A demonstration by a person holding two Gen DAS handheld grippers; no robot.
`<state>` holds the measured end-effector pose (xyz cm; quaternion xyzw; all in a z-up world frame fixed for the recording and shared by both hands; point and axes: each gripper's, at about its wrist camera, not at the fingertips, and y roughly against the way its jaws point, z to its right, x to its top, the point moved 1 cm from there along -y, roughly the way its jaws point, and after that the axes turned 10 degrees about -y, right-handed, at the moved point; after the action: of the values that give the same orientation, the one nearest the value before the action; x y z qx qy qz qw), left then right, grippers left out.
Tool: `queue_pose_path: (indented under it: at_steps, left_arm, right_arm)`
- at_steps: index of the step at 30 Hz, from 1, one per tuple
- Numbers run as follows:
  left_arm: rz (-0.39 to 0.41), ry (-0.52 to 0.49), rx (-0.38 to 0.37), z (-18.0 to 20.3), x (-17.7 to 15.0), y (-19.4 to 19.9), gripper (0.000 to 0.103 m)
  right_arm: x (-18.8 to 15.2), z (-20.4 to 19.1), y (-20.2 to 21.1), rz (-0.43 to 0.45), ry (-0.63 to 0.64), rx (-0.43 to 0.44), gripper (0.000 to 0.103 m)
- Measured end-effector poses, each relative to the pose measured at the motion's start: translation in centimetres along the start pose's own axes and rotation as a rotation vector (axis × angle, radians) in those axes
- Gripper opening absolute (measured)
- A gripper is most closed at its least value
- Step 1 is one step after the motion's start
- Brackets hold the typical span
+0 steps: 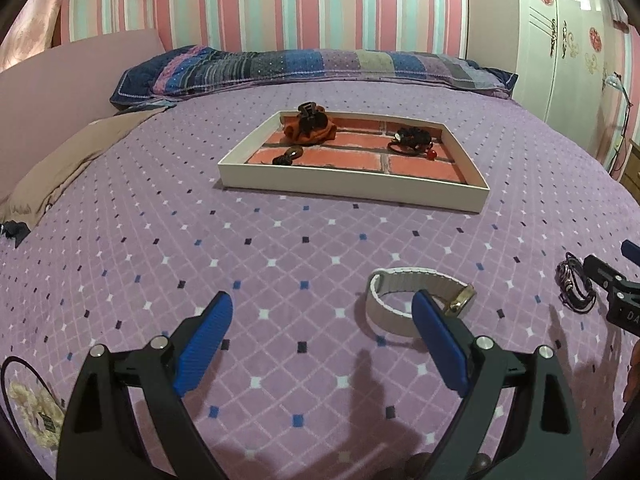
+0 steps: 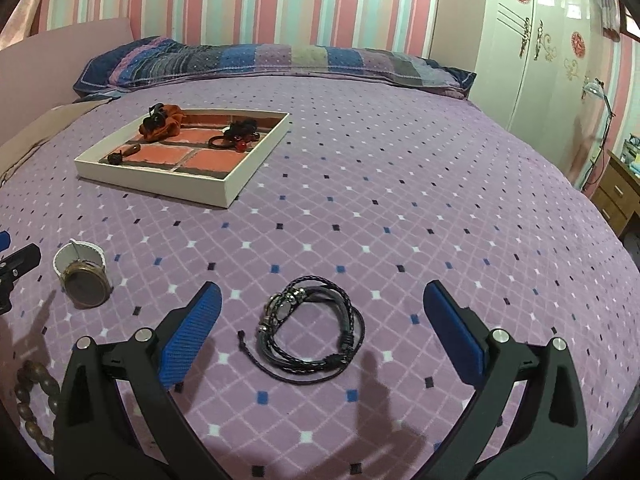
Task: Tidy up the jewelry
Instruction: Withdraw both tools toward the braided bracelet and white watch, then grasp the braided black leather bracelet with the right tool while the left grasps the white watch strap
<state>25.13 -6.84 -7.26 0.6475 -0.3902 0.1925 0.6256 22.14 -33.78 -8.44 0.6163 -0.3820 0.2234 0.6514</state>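
A white tray [image 1: 352,191] [image 2: 160,190] with a brick-pattern floor sits on the purple bed and holds an orange scrunchie with a black claw clip [image 1: 310,128] [image 2: 160,122], a small dark piece [image 1: 286,157] and black hair ties with red beads [image 1: 412,142] [image 2: 236,136]. A white-strap watch [image 1: 416,300] [image 2: 82,276] lies just past my left gripper's right finger. My left gripper [image 1: 322,308] is open and empty. A black braided bracelet [image 2: 312,332] [image 1: 576,288] lies between the fingers of my open right gripper [image 2: 322,300].
A brown bead string [image 2: 30,400] lies at the near left of the right wrist view. A hair tie with a cream flower [image 1: 28,400] lies near left. A folded quilt [image 1: 312,68] lines the far edge; a white wardrobe [image 2: 536,48] and a wooden desk [image 2: 616,196] stand right.
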Motion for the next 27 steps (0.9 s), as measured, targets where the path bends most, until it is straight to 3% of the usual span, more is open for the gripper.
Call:
queue_pose_path:
  at_steps: [22,27]
  left_arm:
    - [-0.03,-0.005,-0.069,-0.7,1.6,-2.5,0.088]
    - [-0.067,-0.021,-0.108,-0.1,1.3,-3.4,0.075]
  right_arm:
    - [-0.1,2.1,-1.4,-0.013,-0.038,-0.035,0.094]
    - [-0.5,2.9,-2.0,-0.037,-0.065,-0.031,0.087]
